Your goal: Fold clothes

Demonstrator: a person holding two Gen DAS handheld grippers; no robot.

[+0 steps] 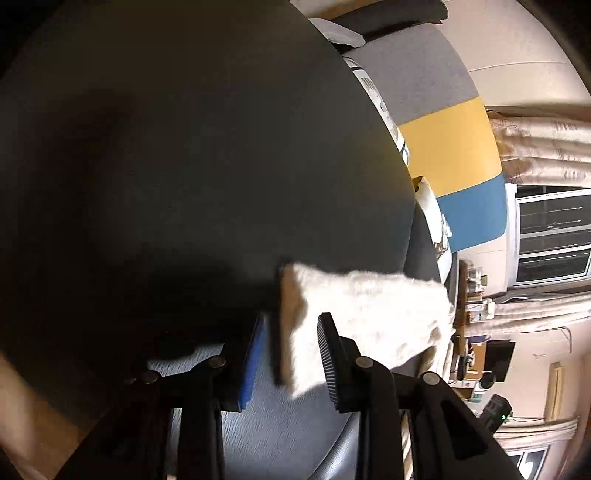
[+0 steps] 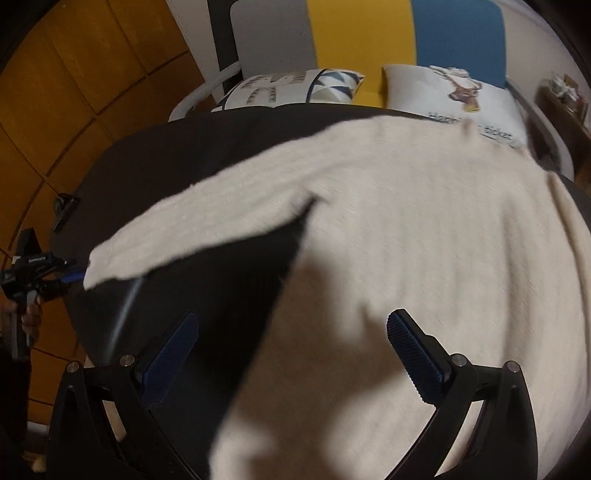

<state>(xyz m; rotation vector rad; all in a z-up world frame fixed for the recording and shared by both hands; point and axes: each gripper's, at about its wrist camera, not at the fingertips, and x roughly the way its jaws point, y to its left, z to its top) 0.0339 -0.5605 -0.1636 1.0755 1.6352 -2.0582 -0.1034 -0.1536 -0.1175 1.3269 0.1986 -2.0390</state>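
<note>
Left wrist view: the left tongs (image 1: 291, 352) stand parted, with the cuff end of the cream sweater's sleeve (image 1: 365, 314) between the pads; neither pad appears to press it, so I judge it released.
Sleeve position: it lies on the dark bed cover (image 1: 203, 166), at the lower right of this view.
Handling: fluffy knit, soft and limp, likely light; it should sag and drag rather than hold a crease.
Right wrist view: the right tongs (image 2: 291, 354) gape wide above the cream sweater (image 2: 424, 229), grasping nothing.
Sweater position: spread flat across the bed, one sleeve stretched out left toward the left tongs (image 2: 72, 277), seen at the far left edge.
Where to take hold: probably the cuff or the hem edge, pinched through both layers, since the loose nap may slip.
Surroundings: two printed pillows (image 2: 454, 96) sit at the bed's head, against a grey, yellow and blue headboard (image 2: 362, 33).
In the way: nothing lies on the sweater; the pillows are just beside its far edge.
</note>
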